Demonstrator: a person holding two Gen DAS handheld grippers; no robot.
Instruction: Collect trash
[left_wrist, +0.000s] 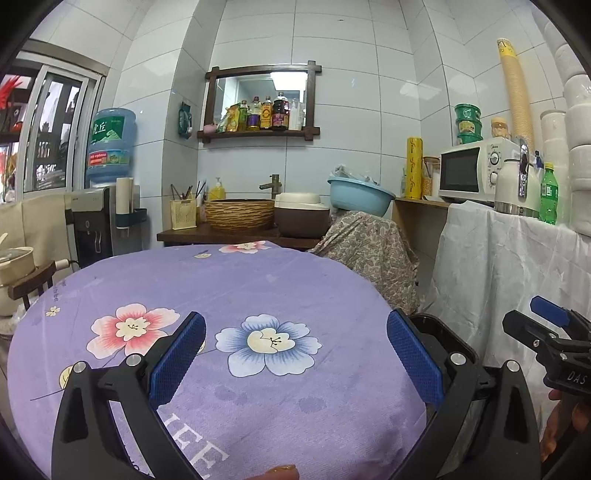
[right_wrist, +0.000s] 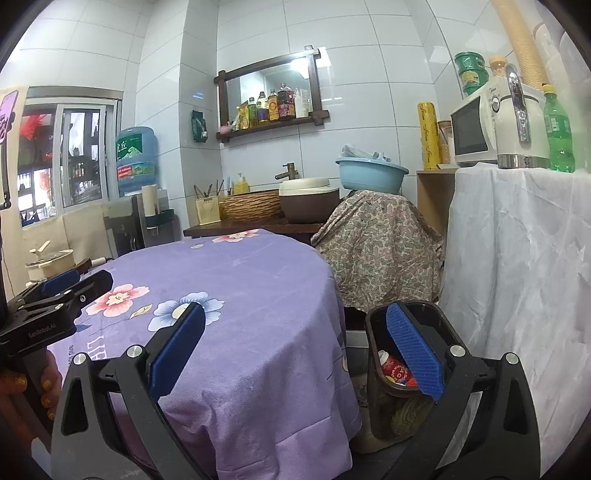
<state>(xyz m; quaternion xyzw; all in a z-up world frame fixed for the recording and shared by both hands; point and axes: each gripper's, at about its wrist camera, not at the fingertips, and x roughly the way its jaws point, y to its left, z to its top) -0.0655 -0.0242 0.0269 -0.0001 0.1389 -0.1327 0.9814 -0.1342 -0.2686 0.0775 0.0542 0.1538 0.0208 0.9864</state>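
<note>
My left gripper (left_wrist: 295, 354) is wide open and holds nothing. It hangs over the purple tablecloth (left_wrist: 229, 288), right above a blue flower print. My right gripper (right_wrist: 295, 354) is wide open too, and empty. It sits by the edge of the table, with one blue finger (right_wrist: 413, 354) in front of the black bin (right_wrist: 375, 369).

The bin stands on the floor, just beside the table and next to the white cloth (right_wrist: 517, 258). Inside it I can see a red wrapper (right_wrist: 397, 371) and something white. So some trash is in the bin already.

I see no trash on the tablecloth. I think the picking-up step is done, or nearly done. Next I should look around the table for anything left. If I find some, I must reach for it, close on it, and carry it to the bin.
</note>
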